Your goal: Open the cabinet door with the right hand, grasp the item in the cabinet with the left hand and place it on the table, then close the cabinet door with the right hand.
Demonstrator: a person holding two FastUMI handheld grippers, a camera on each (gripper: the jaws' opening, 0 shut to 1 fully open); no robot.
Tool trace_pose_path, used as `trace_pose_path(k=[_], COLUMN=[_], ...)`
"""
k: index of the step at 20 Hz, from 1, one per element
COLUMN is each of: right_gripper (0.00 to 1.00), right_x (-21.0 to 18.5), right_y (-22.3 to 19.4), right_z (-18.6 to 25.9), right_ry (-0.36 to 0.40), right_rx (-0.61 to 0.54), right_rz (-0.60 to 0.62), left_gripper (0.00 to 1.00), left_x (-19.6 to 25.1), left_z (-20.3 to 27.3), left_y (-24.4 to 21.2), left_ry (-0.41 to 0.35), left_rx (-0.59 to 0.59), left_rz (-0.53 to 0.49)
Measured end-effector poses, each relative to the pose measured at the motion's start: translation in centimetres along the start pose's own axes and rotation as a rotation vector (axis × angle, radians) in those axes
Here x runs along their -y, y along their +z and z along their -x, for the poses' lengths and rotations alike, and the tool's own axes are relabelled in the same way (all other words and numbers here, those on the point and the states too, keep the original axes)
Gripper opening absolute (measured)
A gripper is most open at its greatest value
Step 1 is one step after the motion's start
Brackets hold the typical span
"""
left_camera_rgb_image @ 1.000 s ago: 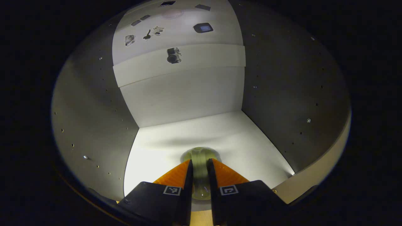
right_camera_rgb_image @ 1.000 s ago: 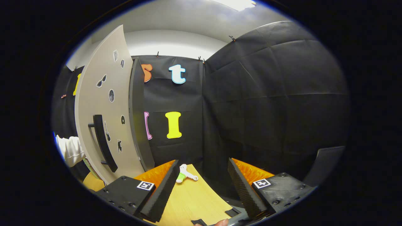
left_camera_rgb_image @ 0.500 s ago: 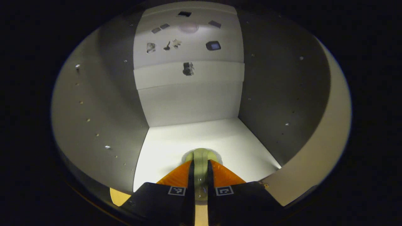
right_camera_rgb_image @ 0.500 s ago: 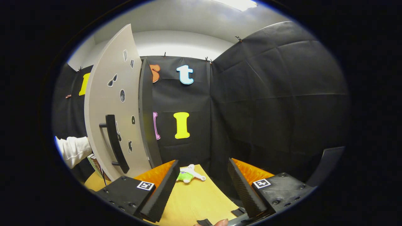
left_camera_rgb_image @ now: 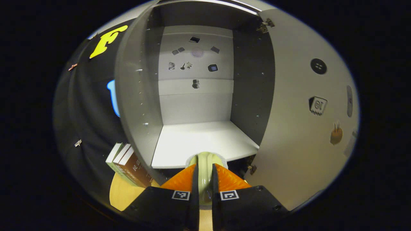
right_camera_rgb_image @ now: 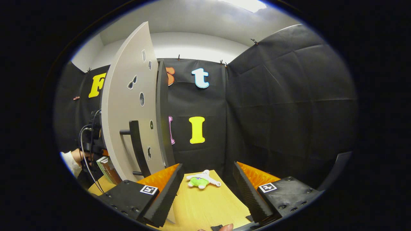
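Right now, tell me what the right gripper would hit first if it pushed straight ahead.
Probably the small green and white toy lying on the wooden table, straight ahead between the open fingers of the right gripper. Beyond it hangs the black cloth wall; depth is unclear.

Left gripper view faces straight into the open cabinet (left_camera_rgb_image: 196, 106) at 12 o'clock, near its front; right gripper view looks along the table (right_camera_rgb_image: 205, 205), door (right_camera_rgb_image: 128, 106) at 10 o'clock; both share door and books (left_camera_rgb_image: 126, 163).

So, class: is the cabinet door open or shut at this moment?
Open. The cabinet door stands swung aside, baring the white shelf inside; its handle faces outward.
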State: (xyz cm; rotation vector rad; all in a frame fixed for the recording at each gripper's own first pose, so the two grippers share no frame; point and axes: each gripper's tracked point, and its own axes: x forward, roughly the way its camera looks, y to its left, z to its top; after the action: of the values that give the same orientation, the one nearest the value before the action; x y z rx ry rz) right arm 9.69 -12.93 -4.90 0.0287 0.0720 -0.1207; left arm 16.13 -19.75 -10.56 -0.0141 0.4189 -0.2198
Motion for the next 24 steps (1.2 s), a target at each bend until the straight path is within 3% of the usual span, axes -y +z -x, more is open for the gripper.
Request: trace_pose_path(k=[6, 12, 24], right_gripper=[0.98, 0.98, 0.98], right_x=[-1.1, -1.5, -3.8], right_y=[0.4, 0.7, 0.0], right_z=[-0.6, -1.2, -2.8], right_ry=[-0.002, -0.004, 0.045], right_rx=[0.012, 0.02, -0.007], right_rz=[0.029, 0.04, 0.049], left_gripper=[0.19, 0.22, 0.22], left_x=[0.7, 2.5, 5.7], left_z=[2.9, 2.8, 0.1], left_y=[-9.5, -20.9, -35.7], left_ry=[0.025, 0.031, 0.055], left_rx=[-0.019, -0.107, -0.167], left_rz=[0.025, 0.05, 0.009])
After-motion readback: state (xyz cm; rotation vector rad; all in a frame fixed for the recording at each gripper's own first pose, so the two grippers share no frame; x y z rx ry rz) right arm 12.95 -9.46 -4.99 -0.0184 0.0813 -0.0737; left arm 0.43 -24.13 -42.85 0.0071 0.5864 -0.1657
